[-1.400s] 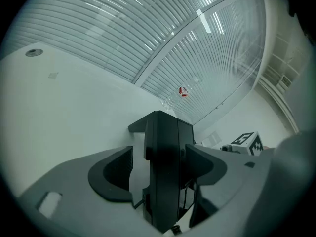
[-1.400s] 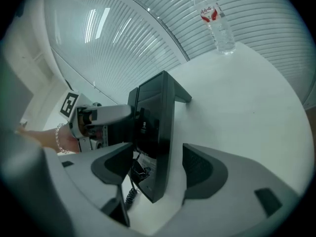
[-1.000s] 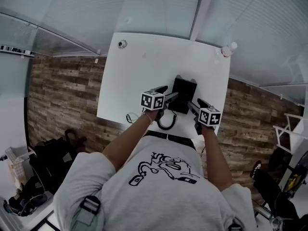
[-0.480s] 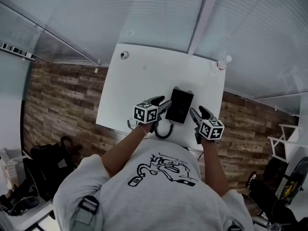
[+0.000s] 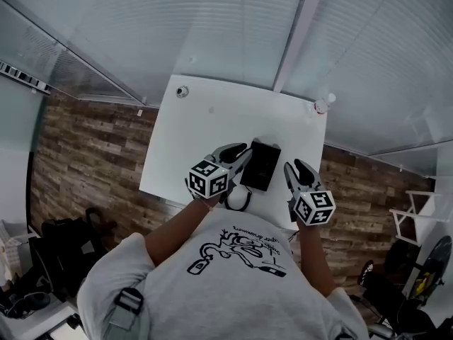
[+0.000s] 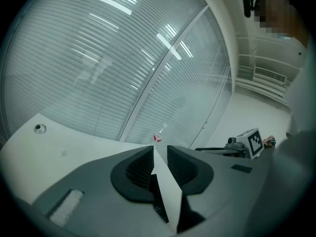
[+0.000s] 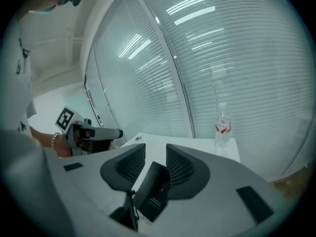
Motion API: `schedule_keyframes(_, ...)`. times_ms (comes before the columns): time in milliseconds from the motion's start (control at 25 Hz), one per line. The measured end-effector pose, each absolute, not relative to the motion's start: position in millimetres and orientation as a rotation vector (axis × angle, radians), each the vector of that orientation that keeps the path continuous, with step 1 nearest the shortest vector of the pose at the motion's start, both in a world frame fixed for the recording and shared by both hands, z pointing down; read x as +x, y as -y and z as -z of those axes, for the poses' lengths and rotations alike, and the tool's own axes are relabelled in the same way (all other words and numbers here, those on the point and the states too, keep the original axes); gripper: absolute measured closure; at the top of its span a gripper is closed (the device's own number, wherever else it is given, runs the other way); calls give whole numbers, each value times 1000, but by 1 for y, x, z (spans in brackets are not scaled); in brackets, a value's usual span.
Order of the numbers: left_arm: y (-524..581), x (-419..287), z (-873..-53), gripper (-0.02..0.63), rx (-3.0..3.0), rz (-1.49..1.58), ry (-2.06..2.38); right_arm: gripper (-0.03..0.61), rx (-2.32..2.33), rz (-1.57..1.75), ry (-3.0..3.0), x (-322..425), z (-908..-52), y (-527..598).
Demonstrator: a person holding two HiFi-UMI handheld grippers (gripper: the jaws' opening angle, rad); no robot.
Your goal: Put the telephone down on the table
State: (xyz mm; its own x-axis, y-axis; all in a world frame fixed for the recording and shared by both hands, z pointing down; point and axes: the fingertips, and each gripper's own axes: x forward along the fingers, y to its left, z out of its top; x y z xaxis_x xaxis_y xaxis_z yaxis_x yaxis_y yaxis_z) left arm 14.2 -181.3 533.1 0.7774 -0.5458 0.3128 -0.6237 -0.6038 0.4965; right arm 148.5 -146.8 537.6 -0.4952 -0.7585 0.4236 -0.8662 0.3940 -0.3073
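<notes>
At the far left corner of the white table (image 5: 212,129) sits a small round fitting (image 5: 182,91). Toward the near edge, the left gripper (image 5: 243,151) hangs above the tabletop, clear of it. Its jaws have just been closing and stand almost together, with only a thin sliver of bare table showing between them and nothing pinched. Just beside it, at the near edge, lies a loop of dark cord (image 5: 239,200). Next comes the black telephone (image 5: 260,166), lying flat on the table near the middle of the near edge, between the two grippers and touched by neither. To its right, the right gripper (image 5: 292,168) is likewise held above the table. Its jaws have just been closing too, yet they stand apart. Through that gap the right gripper view shows the telephone lying on the table beneath, not gripped. At the far right corner a clear plastic bottle (image 5: 323,104) with a red label stands upright.
</notes>
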Motion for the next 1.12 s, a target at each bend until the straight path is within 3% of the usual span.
schedule_keyframes(400, 178, 20, -440, 563, 2570, -55, 907, 494, 1496, -367, 2492, 140, -437, 151)
schedule_keyframes(1120, 151, 32, -339, 607, 2749, 97, 879, 529, 1555, -116, 2562, 132, -331, 134)
